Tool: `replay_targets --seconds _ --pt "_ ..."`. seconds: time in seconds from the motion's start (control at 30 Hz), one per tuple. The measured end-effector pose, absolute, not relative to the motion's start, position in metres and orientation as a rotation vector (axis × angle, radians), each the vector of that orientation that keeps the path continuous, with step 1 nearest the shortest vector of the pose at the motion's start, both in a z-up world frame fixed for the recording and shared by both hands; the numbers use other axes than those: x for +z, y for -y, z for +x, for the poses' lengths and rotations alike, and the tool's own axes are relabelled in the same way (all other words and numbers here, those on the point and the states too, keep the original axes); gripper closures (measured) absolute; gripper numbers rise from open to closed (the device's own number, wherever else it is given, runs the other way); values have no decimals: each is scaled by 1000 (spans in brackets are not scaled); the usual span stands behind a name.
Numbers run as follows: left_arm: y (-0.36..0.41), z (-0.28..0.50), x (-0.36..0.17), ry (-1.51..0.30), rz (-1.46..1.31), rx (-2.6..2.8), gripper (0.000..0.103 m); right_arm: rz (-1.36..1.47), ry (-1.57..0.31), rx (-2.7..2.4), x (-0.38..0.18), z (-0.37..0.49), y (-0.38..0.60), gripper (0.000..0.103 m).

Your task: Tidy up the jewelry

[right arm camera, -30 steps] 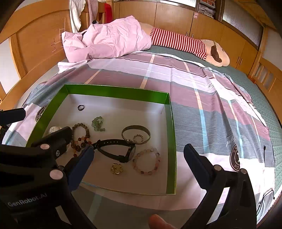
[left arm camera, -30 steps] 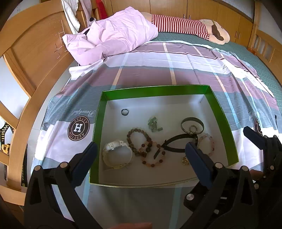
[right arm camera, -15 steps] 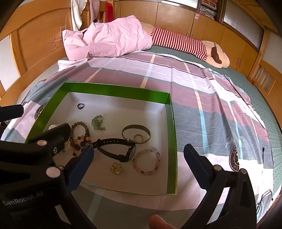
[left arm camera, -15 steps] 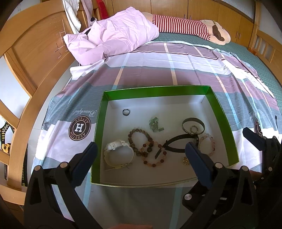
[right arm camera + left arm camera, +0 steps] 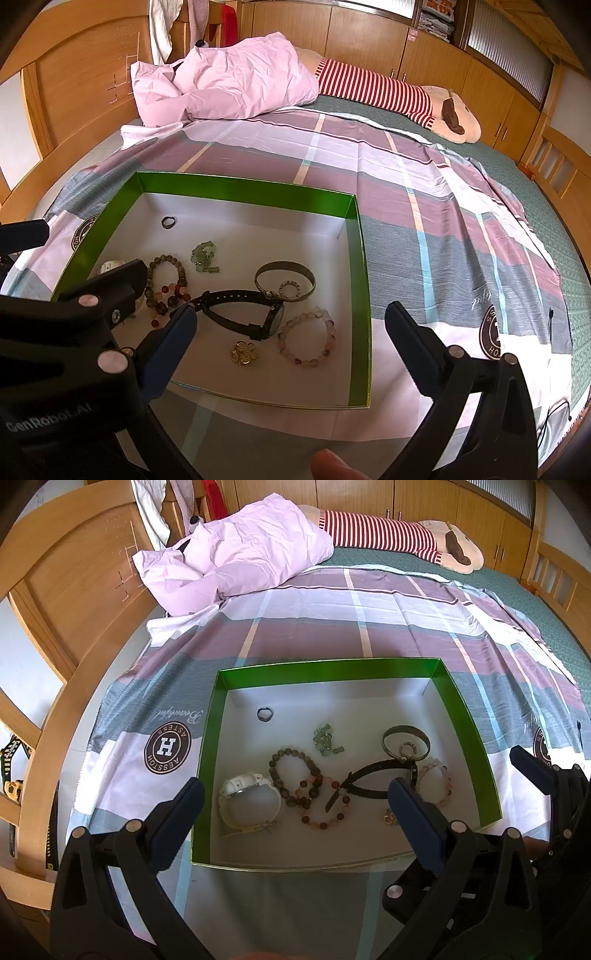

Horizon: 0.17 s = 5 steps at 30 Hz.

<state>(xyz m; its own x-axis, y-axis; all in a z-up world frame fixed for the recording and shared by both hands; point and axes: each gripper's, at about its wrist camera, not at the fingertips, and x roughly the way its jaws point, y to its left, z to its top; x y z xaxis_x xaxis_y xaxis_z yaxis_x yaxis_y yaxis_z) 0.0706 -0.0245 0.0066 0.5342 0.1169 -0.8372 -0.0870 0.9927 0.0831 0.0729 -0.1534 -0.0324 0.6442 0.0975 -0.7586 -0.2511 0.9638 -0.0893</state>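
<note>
A shallow green box (image 5: 325,668) (image 5: 358,288) with a white floor lies on the bed. Inside it lie a white watch (image 5: 245,799), dark and reddish bead bracelets (image 5: 295,775) (image 5: 166,280), a black watch (image 5: 369,781) (image 5: 243,308), a metal bangle (image 5: 404,738) (image 5: 284,278), a pale bead bracelet (image 5: 306,341) (image 5: 437,781), a gold brooch (image 5: 244,352), green stones (image 5: 325,740) (image 5: 204,256) and a dark ring (image 5: 265,714) (image 5: 168,221). My left gripper (image 5: 295,805) hovers open over the box's near side. My right gripper (image 5: 290,328) hovers open over its right near corner. Both are empty.
The box rests on a plaid purple, grey and white sheet (image 5: 369,627). A pink pillow (image 5: 240,554) and a red-striped plush toy (image 5: 388,535) lie at the far end. A wooden bed frame (image 5: 74,602) runs along the left. A fingertip (image 5: 332,465) shows at the bottom edge.
Both views have crept slightly nearer to the box. The jewelry has not moved, and both grippers remain open.
</note>
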Motion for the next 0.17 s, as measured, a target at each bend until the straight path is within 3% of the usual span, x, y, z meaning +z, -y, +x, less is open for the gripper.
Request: replay_targets --seconds 0.17 --pt "22 72 6 -1006 38 117 4 -195 -849 200 -32 73 154 3"
